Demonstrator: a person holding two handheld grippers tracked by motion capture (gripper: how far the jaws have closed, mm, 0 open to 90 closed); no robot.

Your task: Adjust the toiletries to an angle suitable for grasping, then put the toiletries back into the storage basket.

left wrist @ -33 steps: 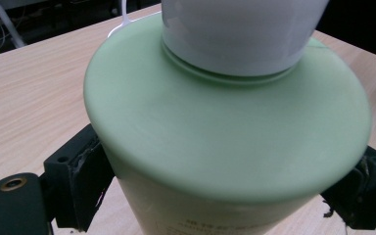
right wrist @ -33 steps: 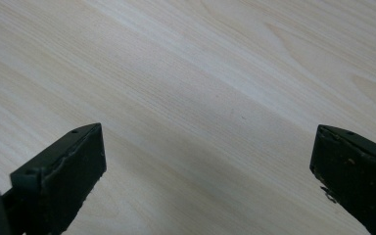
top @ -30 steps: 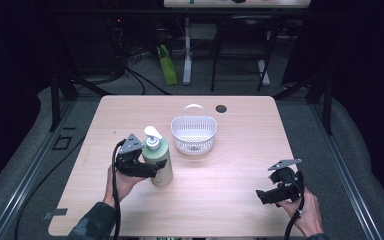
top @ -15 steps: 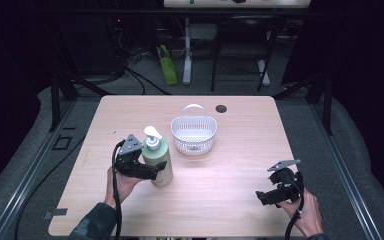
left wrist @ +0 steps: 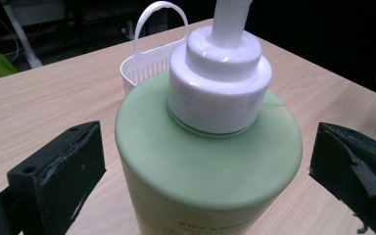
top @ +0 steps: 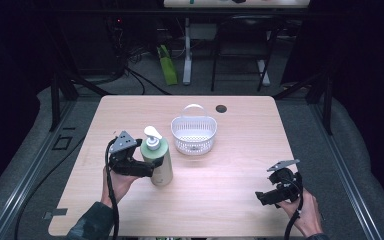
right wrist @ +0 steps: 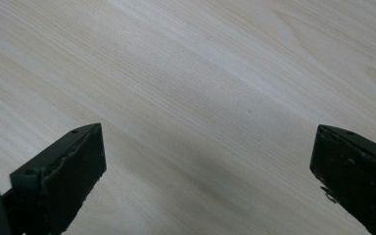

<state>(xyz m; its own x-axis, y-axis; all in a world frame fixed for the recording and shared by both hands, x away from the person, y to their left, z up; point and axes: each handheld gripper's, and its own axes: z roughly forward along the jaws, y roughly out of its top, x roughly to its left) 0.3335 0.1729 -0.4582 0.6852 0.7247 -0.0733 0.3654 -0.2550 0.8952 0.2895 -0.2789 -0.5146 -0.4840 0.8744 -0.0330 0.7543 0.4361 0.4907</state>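
A pale green pump bottle (top: 160,162) with a white pump top stands upright on the wooden table (top: 230,150), left of centre. My left gripper (top: 147,169) reaches it from the left, and its jaws have just been opening. In the left gripper view the bottle (left wrist: 205,161) sits between the two black pads (left wrist: 63,171) with a gap on each side, so the left gripper (left wrist: 205,161) is open. My right gripper (top: 262,197) rests near the front right corner. The right gripper (right wrist: 205,161) is open over bare wood.
A white slotted basket (top: 194,135) with a loop handle stands just behind and to the right of the bottle, and its handle rises behind the bottle in the left gripper view (left wrist: 142,68). A dark round hole (top: 221,108) marks the table's far side.
The left gripper has shifted slightly left, off the bottle's sides. The bottle, the basket and the right gripper stay where they were.
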